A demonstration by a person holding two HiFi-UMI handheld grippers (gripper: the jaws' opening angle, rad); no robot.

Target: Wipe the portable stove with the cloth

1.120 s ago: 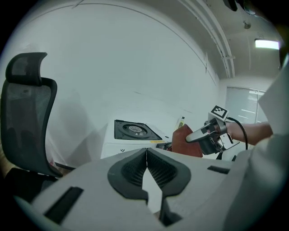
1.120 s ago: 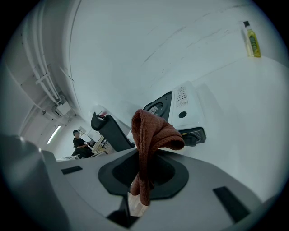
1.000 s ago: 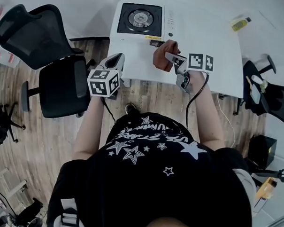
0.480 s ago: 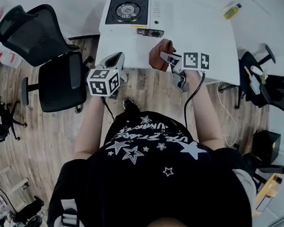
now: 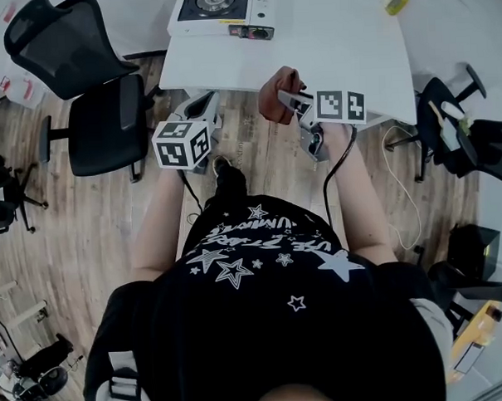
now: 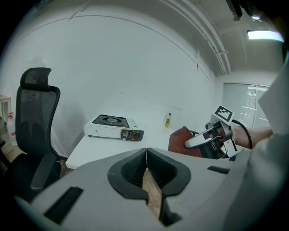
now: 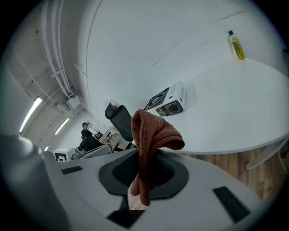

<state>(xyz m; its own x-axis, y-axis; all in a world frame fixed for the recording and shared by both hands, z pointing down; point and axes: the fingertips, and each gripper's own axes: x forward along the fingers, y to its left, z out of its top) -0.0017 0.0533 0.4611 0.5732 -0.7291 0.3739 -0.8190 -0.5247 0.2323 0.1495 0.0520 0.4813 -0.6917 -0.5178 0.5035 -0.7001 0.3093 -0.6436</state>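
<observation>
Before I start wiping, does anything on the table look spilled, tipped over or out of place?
Nothing stands out: the portable stove sits flat on the table, the yellow bottle stands upright, and no spills show.

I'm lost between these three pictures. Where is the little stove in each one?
Head view: portable stove at the top edge, partly cut off.
Left gripper view: portable stove left of centre.
Right gripper view: portable stove near centre, just above the cloth.
Shared landmark: the yellow bottle, in all three.

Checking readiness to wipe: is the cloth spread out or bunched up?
Bunched: the cloth hangs folded over itself, pinched between the right gripper's jaws.
</observation>
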